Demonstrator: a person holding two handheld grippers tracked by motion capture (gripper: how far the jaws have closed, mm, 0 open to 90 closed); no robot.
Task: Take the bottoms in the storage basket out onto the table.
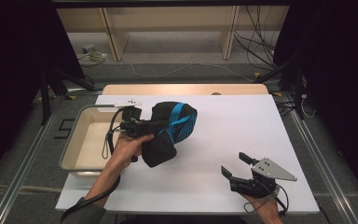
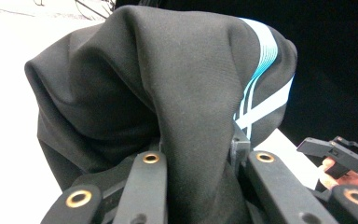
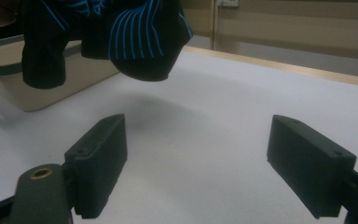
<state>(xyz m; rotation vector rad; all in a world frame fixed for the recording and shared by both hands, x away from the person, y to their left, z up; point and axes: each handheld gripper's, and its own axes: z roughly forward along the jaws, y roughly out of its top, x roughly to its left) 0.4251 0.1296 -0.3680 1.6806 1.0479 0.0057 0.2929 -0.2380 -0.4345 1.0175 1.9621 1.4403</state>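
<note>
White table (image 1: 223, 140), beige bin (image 1: 81, 140) at its left edge. Black, blue-striped garment (image 1: 170, 130) hanging above table, just beside bin, clenched in left gripper (image 1: 147, 126). Right gripper (image 1: 235, 165) released, well apart from bin.

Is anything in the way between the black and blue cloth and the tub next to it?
Nothing visible. The left hand-held gripper holds the cloth in the air right beside the open tub.

Grey floor (image 1: 177, 70) strewn with cables (image 1: 256, 32); light wooden shelving (image 1: 168, 28) behind; dark curtains (image 1: 340, 70) flank both sides.
</note>
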